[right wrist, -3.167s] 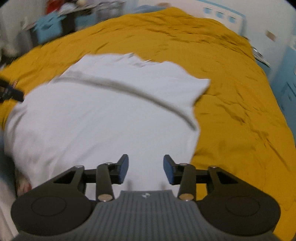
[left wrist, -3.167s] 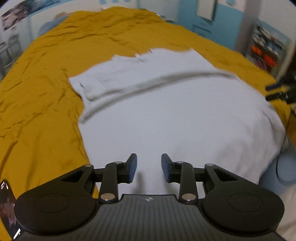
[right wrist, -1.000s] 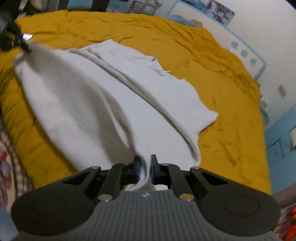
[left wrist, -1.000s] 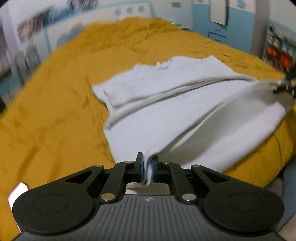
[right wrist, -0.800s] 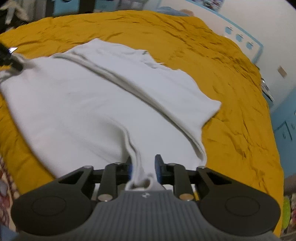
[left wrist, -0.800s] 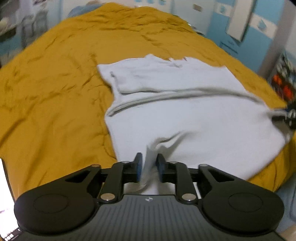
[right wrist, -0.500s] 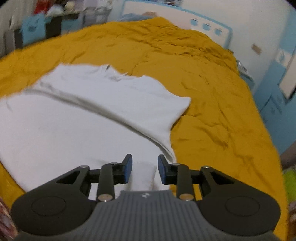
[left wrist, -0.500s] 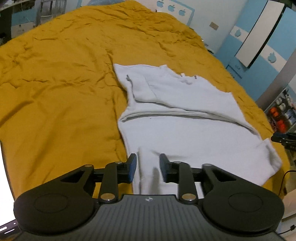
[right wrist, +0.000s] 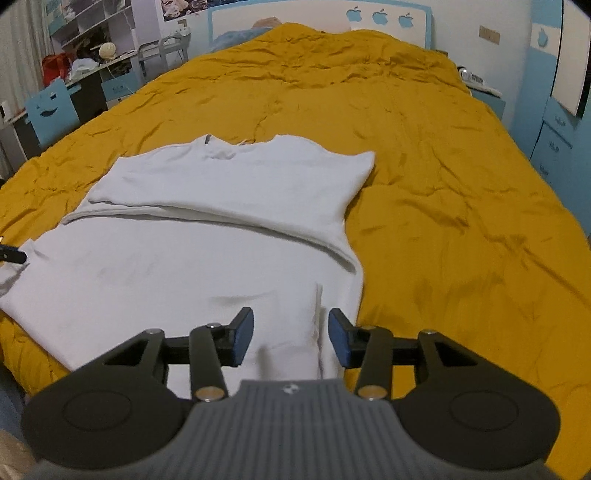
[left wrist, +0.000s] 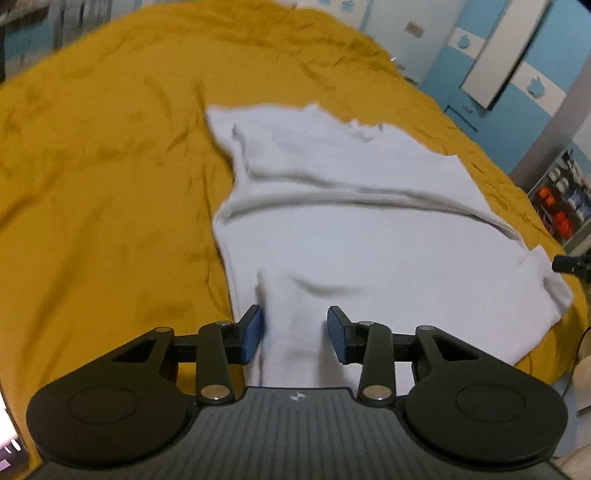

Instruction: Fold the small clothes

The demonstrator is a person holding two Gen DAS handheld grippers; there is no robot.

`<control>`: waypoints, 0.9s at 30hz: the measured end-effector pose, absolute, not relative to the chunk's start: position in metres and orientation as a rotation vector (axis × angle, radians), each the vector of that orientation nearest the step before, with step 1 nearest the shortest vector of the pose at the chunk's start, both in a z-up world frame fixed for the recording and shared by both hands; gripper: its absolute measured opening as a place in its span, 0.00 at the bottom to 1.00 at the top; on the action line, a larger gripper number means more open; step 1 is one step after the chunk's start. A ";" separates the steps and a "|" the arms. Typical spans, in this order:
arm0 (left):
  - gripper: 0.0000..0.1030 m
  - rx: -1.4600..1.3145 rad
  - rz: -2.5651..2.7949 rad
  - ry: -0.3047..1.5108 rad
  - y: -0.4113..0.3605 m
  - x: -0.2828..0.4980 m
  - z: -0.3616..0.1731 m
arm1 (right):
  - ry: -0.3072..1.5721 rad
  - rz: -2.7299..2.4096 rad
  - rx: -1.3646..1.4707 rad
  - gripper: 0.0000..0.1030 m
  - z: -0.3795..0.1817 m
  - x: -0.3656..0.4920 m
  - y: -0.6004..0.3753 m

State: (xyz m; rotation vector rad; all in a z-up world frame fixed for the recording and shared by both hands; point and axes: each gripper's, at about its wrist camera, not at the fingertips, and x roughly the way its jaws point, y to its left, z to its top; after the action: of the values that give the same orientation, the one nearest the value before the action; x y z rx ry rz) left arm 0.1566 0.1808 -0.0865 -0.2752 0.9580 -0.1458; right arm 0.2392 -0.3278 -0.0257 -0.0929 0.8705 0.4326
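Observation:
A white T-shirt [left wrist: 362,243] [right wrist: 207,254] lies flat on the mustard-yellow bed cover [left wrist: 92,177] [right wrist: 461,206], its upper part folded down over the body with a crosswise fold edge. My left gripper [left wrist: 295,334] hovers over the shirt's near left hem corner; its jaws are opening, with cloth lying below them and the blue pads [left wrist: 253,334] clear of it. My right gripper [right wrist: 291,338] stands over the near right hem corner, jaws opening too, pads off the cloth. Each gripper's tip shows at the other view's edge.
Blue and white cabinets [left wrist: 491,66] and a shelf with orange items [left wrist: 557,206] stand to the right of the bed. A desk, a blue chair [right wrist: 51,110] and shelves stand to its left. A white headboard [right wrist: 314,16] closes the far end.
Both grippers were shut on the shirt's hem corners and holding it lifted. They lowered it onto the cover and let go, and the shirt now lies flat between opened jaws.

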 end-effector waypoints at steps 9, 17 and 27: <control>0.28 -0.281 -0.168 0.915 0.170 0.164 -0.077 | 0.894 0.461 -0.041 0.44 -0.030 0.248 -0.334; 0.29 -0.302 -0.123 0.993 0.175 0.182 -0.094 | 0.935 0.475 -0.033 0.42 -0.042 0.269 -0.332; 0.10 -0.351 -0.062 0.889 0.179 0.168 -0.083 | 0.945 0.519 0.027 0.09 -0.045 0.276 -0.335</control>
State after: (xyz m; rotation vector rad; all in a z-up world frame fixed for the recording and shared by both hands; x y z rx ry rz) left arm 0.1679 0.1790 -0.0830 -0.3512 0.8895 -0.0618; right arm 0.2758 -0.3351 -0.0448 0.0272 0.9455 0.5185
